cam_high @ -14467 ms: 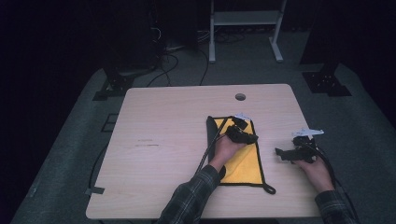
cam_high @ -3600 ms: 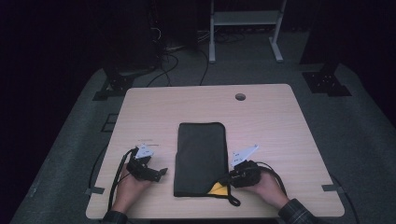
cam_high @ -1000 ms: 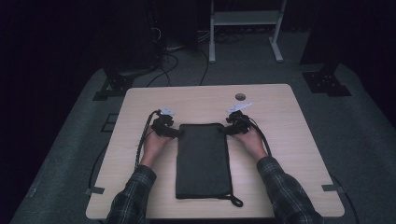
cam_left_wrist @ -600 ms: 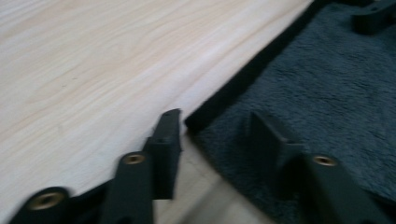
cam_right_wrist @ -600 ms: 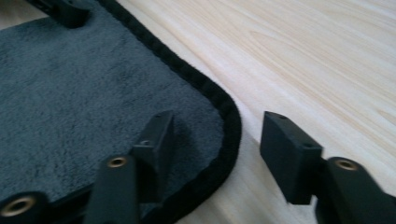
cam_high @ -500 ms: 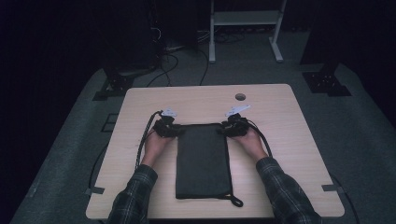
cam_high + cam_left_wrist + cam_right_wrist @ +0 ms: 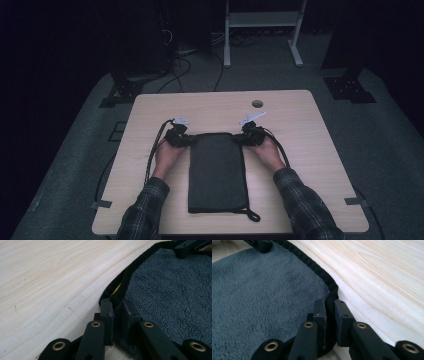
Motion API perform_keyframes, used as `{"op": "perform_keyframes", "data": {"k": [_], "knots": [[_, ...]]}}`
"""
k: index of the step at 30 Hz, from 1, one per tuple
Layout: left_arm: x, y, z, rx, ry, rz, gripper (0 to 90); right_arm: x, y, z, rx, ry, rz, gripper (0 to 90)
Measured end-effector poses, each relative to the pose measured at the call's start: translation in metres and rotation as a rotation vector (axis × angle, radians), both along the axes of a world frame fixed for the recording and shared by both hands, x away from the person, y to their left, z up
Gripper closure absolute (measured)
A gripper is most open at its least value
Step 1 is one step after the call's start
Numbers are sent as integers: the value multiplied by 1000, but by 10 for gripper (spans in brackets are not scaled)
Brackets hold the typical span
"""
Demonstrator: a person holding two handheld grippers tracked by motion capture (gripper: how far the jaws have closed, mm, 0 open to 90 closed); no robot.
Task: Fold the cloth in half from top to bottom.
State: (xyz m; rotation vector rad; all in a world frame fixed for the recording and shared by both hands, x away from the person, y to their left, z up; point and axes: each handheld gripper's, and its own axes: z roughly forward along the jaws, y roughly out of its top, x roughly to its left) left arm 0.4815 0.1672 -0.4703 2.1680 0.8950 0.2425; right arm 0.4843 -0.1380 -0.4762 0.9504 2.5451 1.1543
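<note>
A dark grey fleece cloth (image 7: 217,170) with a black hem lies folded lengthwise on the wooden table (image 7: 300,125). A sliver of yellow shows under its edge in the left gripper view. My left gripper (image 7: 187,139) (image 7: 117,302) is at the cloth's far left corner. Its jaws have just been closing and now pinch the hem of the cloth (image 7: 170,290). At the far right corner, my right gripper (image 7: 245,138) (image 7: 330,302) has likewise just closed its jaws on the hem of the cloth (image 7: 262,290).
A black cord loop (image 7: 252,216) trails from the cloth's near right corner. A round hole (image 7: 257,103) is in the table near its far edge. Cables run from both grippers along the forearms. A white stand (image 7: 262,20) is on the floor beyond.
The hands, at the cloth's near end a few seconds ago, now rest at its far corners. Over the last second they have kept still while both pairs of jaws drew in on the hem.
</note>
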Motion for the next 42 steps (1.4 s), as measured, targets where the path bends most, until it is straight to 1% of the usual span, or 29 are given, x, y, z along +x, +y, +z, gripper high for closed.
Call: {"op": "perform_keyframes", "data": {"k": [3,5,7,9,11,12,14,15,17,18,19,20,21,23,24,26,29,31,32,33,34,37,38,39,40,42], "knots": [[-1,0,2,2,-14,0,823,-1,2,2,-23,-9,-8,817],[-1,0,5,-30,-30,10,827,1,2,3,-30,-21,-16,819],[0,1,10,-43,-43,12,828,3,1,5,-25,-28,-27,819],[1,0,17,-38,-60,11,830,6,-1,9,-17,-32,-32,818],[3,0,25,-36,-83,15,830,9,-1,18,-9,-50,-37,818],[4,1,32,-46,-99,19,830,11,-1,23,-3,-63,-39,818],[6,2,42,-50,-121,19,829,13,-3,36,9,-85,-39,818],[6,2,50,-63,-144,24,830,14,-3,41,18,-97,-42,818],[4,3,63,-72,-174,18,829,14,-5,57,37,-127,-38,818],[3,3,68,-82,-191,12,829,13,-6,63,46,-143,-36,818],[0,4,72,-92,-198,5,829,11,-8,68,56,-156,-32,817],[0,4,72,-92,-198,5,829,10,-10,71,72,-154,-28,817],[-4,4,75,-97,-187,-17,829,8,-12,73,82,-150,-22,817],[-10,3,74,-96,-187,-39,829,2,-15,72,93,-140,-5,817],[-14,4,72,-102,-180,-46,829,-1,-16,71,94,-142,0,817],[-21,5,70,-104,-172,-66,829,-8,-18,66,104,-130,11,817],[-33,7,67,-123,-150,-87,828,-20,-23,59,144,-113,27,817],[-40,8,65,-129,-132,-101,828,-27,-24,56,154,-106,41,816],[-44,9,64,-135,-123,-106,828,-32,-25,54,155,-102,48,816],[-44,9,64,-135,-123,-106,828,-35,-25,53,153,-102,56,816],[-51,10,61,-147,-109,-112,828,-39,-26,52,150,-100,64,816],[-60,12,56,-167,-84,-110,828,-50,-26,50,136,-96,82,815],[-63,13,55,-180,-75,-111,826,-54,-26,50,135,-93,86,815],[-63,13,55,-180,-75,-111,825,-54,-26,50,135,-93,86,815],[-68,15,51,-216,-53,-118,822,-60,-26,47,129,-91,90,815],[-72,16,50,-215,-38,-109,823,-64,-26,45,130,-86,96,815]]}}
